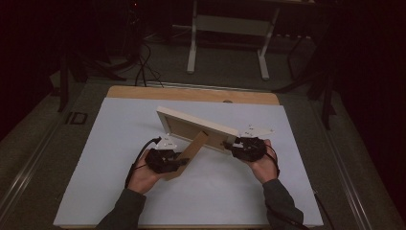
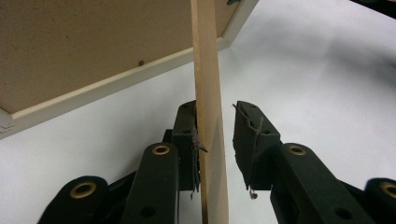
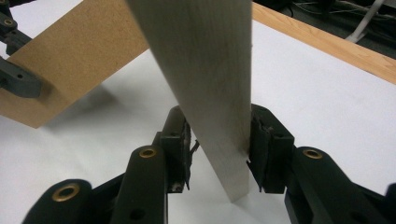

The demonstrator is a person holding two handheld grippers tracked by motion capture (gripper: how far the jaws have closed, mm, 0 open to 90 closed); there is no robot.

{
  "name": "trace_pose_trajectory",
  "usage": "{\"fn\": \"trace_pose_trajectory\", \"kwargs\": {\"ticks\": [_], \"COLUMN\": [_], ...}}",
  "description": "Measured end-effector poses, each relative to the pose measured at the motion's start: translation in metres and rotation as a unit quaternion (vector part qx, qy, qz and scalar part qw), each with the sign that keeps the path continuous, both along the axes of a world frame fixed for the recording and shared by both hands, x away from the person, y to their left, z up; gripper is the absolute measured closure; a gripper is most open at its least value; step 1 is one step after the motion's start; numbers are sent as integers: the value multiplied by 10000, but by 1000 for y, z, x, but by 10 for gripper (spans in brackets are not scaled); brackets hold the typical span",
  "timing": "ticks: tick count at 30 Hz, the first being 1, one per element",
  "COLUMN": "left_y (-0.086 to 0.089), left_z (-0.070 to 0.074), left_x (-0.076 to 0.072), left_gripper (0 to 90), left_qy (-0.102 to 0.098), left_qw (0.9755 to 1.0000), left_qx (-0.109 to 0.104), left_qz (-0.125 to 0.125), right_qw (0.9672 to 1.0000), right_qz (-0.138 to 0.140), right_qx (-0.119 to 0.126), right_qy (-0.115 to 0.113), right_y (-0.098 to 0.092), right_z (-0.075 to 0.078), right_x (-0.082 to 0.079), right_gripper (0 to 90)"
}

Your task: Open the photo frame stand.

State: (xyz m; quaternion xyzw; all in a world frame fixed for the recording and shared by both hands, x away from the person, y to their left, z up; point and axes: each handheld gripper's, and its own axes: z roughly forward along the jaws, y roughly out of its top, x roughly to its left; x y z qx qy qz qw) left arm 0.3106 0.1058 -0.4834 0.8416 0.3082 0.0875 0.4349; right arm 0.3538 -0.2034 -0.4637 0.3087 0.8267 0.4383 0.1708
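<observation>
The picture frame point(image 1: 196, 127) is held tilted above the white worktop point(image 1: 115, 182), its right end pinched between the 2 jaws of the right gripper point(image 1: 235, 146), while its brown easel stand point(image 1: 189, 155) is straddled by the left gripper point(image 1: 181, 162), 1 jaw touching it and the other spread clear. If the stand is pulled wider with that loose hold, it is likely to slip free. A hinge strained by overswing is judged the other risk.
</observation>
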Motion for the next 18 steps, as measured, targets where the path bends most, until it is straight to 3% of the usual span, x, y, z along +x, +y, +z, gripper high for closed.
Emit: {"fn": "trace_pose_trajectory", "kwargs": {"ticks": [18], "left_y": [0], "left_z": [1], "left_x": [-1], "left_gripper": [710], "left_qy": [-28], "left_qw": [9999], "left_qx": [-96], "left_qz": [-7], "right_qw": [9998], "right_qz": [108], "right_qx": [-102], "right_qy": [-123], "right_y": [3], "right_z": [-3], "right_x": [-9], "right_gripper": [600]}}
